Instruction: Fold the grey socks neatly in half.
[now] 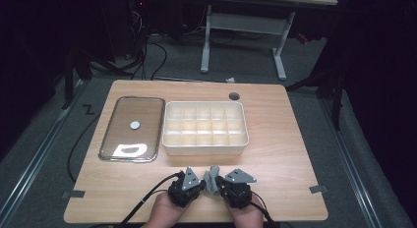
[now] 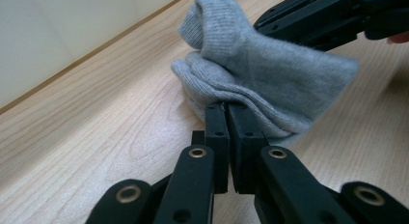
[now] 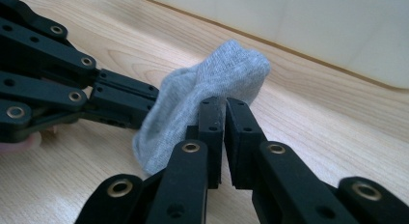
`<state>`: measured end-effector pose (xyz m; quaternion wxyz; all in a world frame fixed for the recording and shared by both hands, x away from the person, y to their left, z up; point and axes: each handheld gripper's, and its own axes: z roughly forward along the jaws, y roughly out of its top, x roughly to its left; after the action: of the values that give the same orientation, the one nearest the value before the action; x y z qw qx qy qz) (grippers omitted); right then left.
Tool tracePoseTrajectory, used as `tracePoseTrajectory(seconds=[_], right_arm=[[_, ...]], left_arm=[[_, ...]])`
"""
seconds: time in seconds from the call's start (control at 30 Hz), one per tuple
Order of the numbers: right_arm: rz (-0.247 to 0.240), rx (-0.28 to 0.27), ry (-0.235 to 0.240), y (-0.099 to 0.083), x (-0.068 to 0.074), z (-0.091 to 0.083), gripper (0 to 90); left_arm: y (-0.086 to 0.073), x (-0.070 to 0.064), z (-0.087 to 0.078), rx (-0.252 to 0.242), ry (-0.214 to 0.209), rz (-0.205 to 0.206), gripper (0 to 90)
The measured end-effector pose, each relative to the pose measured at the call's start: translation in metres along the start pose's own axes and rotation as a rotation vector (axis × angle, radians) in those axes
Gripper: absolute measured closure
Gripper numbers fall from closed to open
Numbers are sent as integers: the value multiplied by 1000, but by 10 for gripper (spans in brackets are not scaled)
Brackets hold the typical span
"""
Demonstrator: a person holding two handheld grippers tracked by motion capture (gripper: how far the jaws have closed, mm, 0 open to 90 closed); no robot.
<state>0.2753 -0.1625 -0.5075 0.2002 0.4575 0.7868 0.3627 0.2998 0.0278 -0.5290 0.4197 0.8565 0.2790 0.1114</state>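
— Where was the grey sock [image 1: 212, 181]?

— Low centre of the high view, bunched on the table [image 1: 285, 139] between both tools, below the white divided box [image 1: 205, 128].

— And the jaws?

— The left gripper [image 2: 226, 110] and right gripper [image 3: 224, 108] were each pinched narrow on its fabric. Lifting together, evenly, seemed wisest, lest one edge slip.

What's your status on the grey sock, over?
Left gripper shut on grey sock. Right gripper shut on it too. Sock held between both, near table front edge. Divided white bin just beyond.
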Motion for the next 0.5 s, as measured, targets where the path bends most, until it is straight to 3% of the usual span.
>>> tracePoseTrajectory(seconds=[0.3,0.5], right_arm=[[0,5,-12,4,-2,-6,861],[14,12,-10,2,-2,-6,861]], left_arm=[[6,-11,9,8,-41,15,870],[7,-15,11,12,-31,34,853]])
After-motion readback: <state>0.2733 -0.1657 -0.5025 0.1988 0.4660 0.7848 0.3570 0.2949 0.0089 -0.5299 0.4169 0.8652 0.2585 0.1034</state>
